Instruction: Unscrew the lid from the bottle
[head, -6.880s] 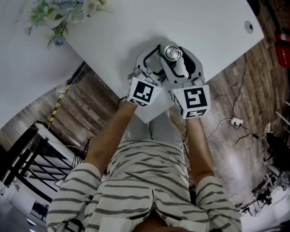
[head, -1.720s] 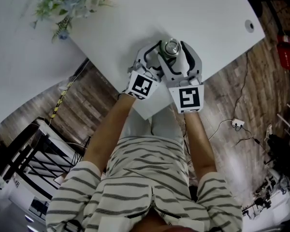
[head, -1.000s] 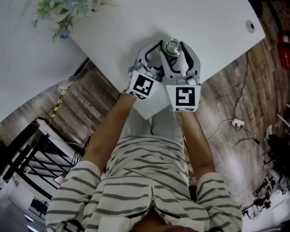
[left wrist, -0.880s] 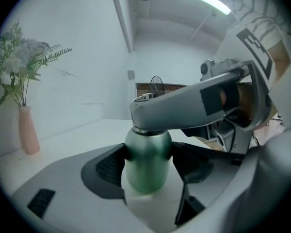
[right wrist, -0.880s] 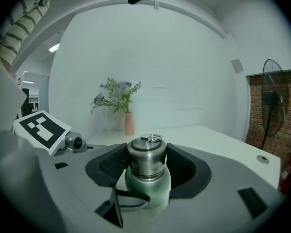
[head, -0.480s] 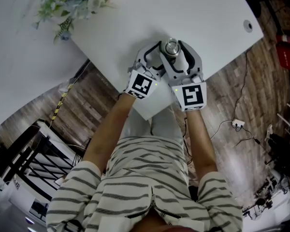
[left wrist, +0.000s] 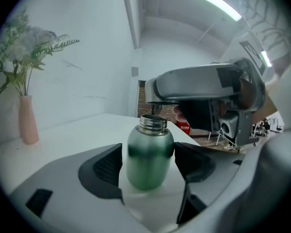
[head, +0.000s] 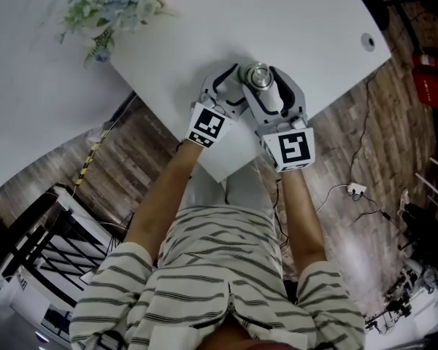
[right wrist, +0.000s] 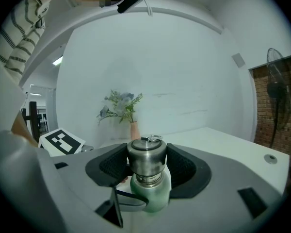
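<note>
A green bottle [left wrist: 148, 159] stands on the white table [head: 306, 28] near its front corner. Its steel neck [left wrist: 153, 123] shows bare in the left gripper view. My left gripper [left wrist: 148, 163] has the bottle's body between its pads; its jaws are opening and a gap shows at the left pad. My right gripper [right wrist: 146, 165] comes in from above and is shut on the steel lid [right wrist: 146, 160], which sits just over the neck with threads visible under it. In the head view the lid [head: 259, 75] shows between the right gripper's fingers, and the bottle is hidden beneath.
A pink vase of flowers [left wrist: 28, 125] stands at the table's far left [head: 113, 6]. The table's corner [head: 219, 172] ends just before the person's striped shirt. A cable hole [head: 368, 41] lies at the right. Wooden floor with cables lies beyond the edge.
The right gripper's marker cube has swung to the right around the lid. The left gripper's cube has shifted slightly left.
</note>
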Available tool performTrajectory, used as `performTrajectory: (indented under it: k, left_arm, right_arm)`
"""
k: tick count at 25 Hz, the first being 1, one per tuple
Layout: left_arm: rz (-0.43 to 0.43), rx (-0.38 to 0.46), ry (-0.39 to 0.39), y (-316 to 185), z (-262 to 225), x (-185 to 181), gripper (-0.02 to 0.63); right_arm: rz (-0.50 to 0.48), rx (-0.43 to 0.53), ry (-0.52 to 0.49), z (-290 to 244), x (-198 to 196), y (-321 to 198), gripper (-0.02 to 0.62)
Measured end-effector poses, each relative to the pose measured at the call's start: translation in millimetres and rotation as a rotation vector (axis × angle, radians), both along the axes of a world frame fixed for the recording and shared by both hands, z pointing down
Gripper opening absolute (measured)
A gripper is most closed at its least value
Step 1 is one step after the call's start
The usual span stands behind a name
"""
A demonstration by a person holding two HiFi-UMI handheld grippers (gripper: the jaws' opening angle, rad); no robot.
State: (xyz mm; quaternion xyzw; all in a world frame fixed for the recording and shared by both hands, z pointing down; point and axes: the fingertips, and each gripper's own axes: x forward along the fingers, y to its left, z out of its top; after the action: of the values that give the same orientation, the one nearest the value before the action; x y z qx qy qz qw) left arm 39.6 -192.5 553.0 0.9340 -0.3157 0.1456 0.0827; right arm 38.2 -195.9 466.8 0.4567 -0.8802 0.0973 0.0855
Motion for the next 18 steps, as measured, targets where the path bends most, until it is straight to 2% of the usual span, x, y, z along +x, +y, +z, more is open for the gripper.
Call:
performTrajectory:
  k: [5,9,13,18]
  left_arm:
    - [-0.012,-0.026,0.026,5.1,-4.5,-4.8,0.334]
    - [-0.035,-0.015,0.035,8.8,-20.9,-11.6,0.33]
    - [-0.058,-0.018,0.03,16.0,-39.7,-19.5,0.3]
    - [-0.115,0.011,0.031,19.1,-73.3,-30.9,0.226]
  right_arm:
    - [-0.003,-0.007,0.023,-4.8,5.5,3.7,0.261]
    - [0.021,-0.005,0.005,-14.3,9.4,6.4,0.261]
    - [0.05,0.002,-0.001,-28.0,15.1,12.8,0.261]
    - [0.094,0.007,-0.019,-46.0,23.8,20.4,0.261]
